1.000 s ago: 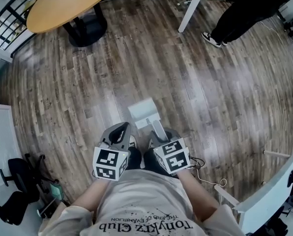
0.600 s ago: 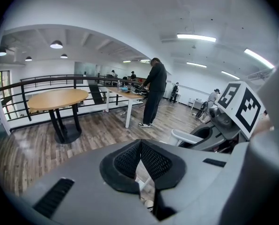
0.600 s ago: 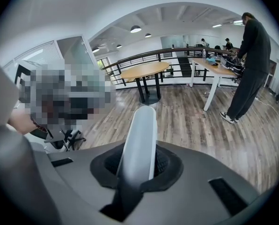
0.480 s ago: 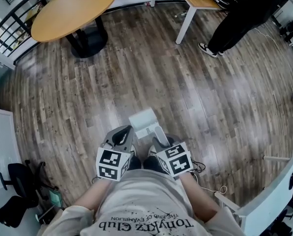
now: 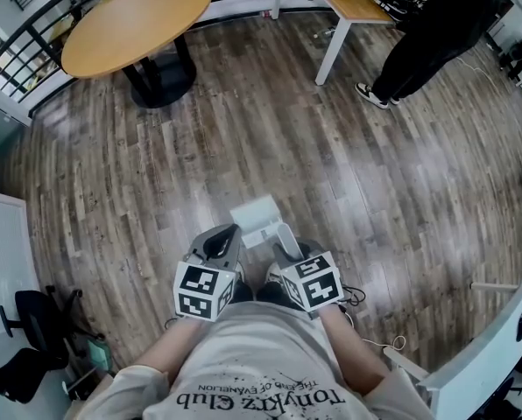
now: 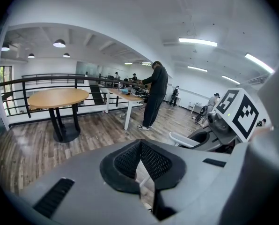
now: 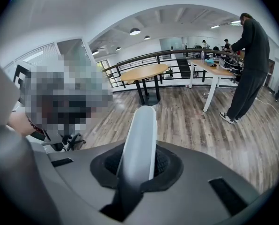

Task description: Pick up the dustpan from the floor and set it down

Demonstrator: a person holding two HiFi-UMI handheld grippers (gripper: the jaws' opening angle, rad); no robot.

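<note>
Right gripper [image 5: 285,245]: jaws clamped on the dustpan [image 5: 257,216] handle. The white pan sticks out just ahead of those jaws, over the wood floor [image 5: 375,191]; can't tell if it touches. Left gripper [image 5: 215,245] is just beside it, jaws together, nothing between. Well ahead-left of the jaws: round table [image 5: 134,20]. Well ahead-right: white-legged desk [image 5: 353,3] and a standing person in black [image 5: 436,24]. Black office chair [image 5: 20,344] sits back-left of the left jaws, white chair [image 5: 480,353] to the right of the right jaws.

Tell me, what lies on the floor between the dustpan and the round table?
Nothing: the head view shows only bare floor between the dustpan and the table.
</note>
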